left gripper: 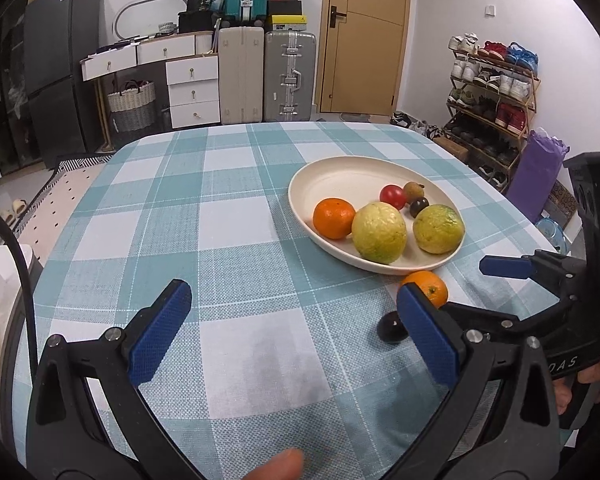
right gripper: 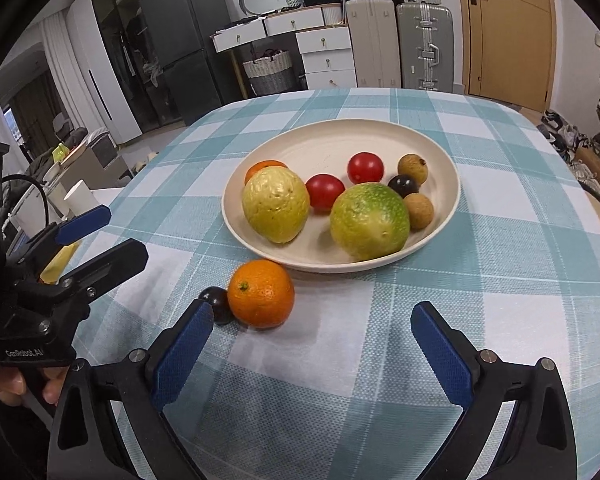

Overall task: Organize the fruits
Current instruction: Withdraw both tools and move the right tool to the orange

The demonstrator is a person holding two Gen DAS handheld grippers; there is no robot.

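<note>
A cream plate (right gripper: 440,152) (left gripper: 340,168) on the checked tablecloth holds two yellow-green guavas (right gripper: 276,204) (right gripper: 370,222), an orange (left gripper: 334,218), two red tomatoes (right gripper: 325,192) (right gripper: 365,167), a dark grape (right gripper: 403,185) and two brown longans (right gripper: 413,168). A loose orange (right gripper: 261,294) (left gripper: 430,286) and a dark grape (right gripper: 217,300) (left gripper: 391,327) lie on the cloth just in front of the plate. My right gripper (right gripper: 312,356) is open and empty, the orange just beyond its left finger. My left gripper (left gripper: 292,332) is open and empty, left of these fruits.
The table's far edge (left gripper: 284,124) faces suitcases, white drawers and a wooden door. A shoe rack (left gripper: 496,92) stands at the right. A white paper cup (right gripper: 80,198) and clutter sit off the table's left side.
</note>
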